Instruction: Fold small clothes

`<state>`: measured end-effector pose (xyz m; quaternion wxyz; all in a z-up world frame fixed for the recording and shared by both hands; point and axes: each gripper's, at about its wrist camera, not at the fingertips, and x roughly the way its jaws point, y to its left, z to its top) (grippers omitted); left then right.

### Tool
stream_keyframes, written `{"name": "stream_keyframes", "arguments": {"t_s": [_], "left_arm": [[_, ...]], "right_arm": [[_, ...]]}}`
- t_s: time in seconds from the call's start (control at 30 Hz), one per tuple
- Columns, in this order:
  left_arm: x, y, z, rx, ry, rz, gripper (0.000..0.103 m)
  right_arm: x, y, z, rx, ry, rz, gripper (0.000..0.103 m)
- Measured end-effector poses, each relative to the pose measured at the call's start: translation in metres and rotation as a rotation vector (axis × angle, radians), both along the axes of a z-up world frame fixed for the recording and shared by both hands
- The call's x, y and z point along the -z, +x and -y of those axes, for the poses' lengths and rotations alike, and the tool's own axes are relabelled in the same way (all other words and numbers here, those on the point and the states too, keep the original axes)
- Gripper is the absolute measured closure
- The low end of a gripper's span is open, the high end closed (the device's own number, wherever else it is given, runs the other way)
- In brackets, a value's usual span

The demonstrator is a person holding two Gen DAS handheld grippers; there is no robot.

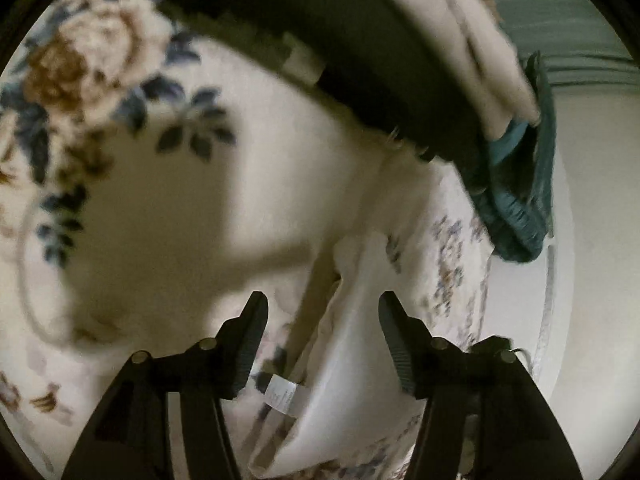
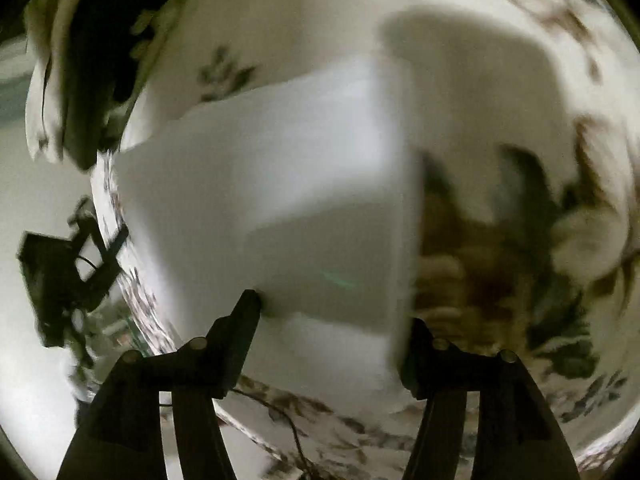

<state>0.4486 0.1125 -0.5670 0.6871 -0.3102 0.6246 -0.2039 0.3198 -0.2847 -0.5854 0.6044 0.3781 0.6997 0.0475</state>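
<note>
A small white garment [image 1: 352, 364] with a sewn-in label [image 1: 282, 394] lies on a floral cream bedspread [image 1: 160, 200]. In the left wrist view my left gripper [image 1: 323, 312] is open, its fingers on either side of the garment's edge. In the right wrist view the same white garment [image 2: 272, 184] lies folded and flat. My right gripper [image 2: 334, 312] is open and straddles its near edge; the right fingertip is partly hidden by cloth. The image is blurred.
A stack of folded clothes lies at the far edge of the bed: a dark green piece [image 1: 340, 52], cream pieces [image 1: 480, 40] and a teal knit piece [image 1: 516, 200]. The stack shows in the right wrist view [image 2: 80, 60]. The left gripper's body [image 2: 60, 276] is at left.
</note>
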Motion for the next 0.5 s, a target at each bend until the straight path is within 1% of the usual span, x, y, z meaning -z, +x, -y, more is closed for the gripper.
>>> {"name": "stream_keyframes", "arguments": {"t_s": [0.07, 0.13, 0.2, 0.27, 0.3, 0.33, 0.37, 0.47, 0.5], "left_arm": [[0.006, 0.002, 0.013, 0.03, -0.006, -0.012, 0.048], [0.008, 0.005, 0.027, 0.056, -0.017, -0.005, 0.048], [0.009, 0.01, 0.04, 0.078, -0.044, 0.005, 0.048], [0.01, 0.015, 0.052, 0.091, -0.044, 0.028, 0.05], [0.011, 0.018, 0.058, 0.097, -0.041, 0.045, 0.054], [0.011, 0.019, 0.061, 0.102, -0.035, 0.057, 0.093], [0.01, 0.021, 0.065, 0.111, -0.027, 0.056, 0.1], [-0.009, 0.027, 0.067, 0.109, -0.014, 0.13, 0.101], [-0.011, 0.029, 0.066, 0.114, -0.019, 0.133, 0.101]], "right_arm": [[-0.006, -0.005, 0.016, 0.075, 0.015, 0.063, 0.039], [-0.007, -0.006, 0.031, 0.162, 0.035, 0.111, 0.039], [-0.001, 0.0, 0.04, 0.224, 0.062, 0.129, 0.039], [0.008, 0.009, 0.045, 0.273, 0.08, 0.145, 0.039], [0.011, 0.011, 0.042, 0.279, 0.08, 0.159, 0.051], [0.008, 0.017, 0.04, 0.275, 0.058, 0.191, 0.071], [0.007, 0.018, 0.039, 0.269, 0.045, 0.198, 0.095], [-0.015, 0.026, 0.04, 0.27, 0.004, 0.271, 0.097], [-0.021, 0.027, 0.041, 0.27, -0.008, 0.292, 0.098]]}}
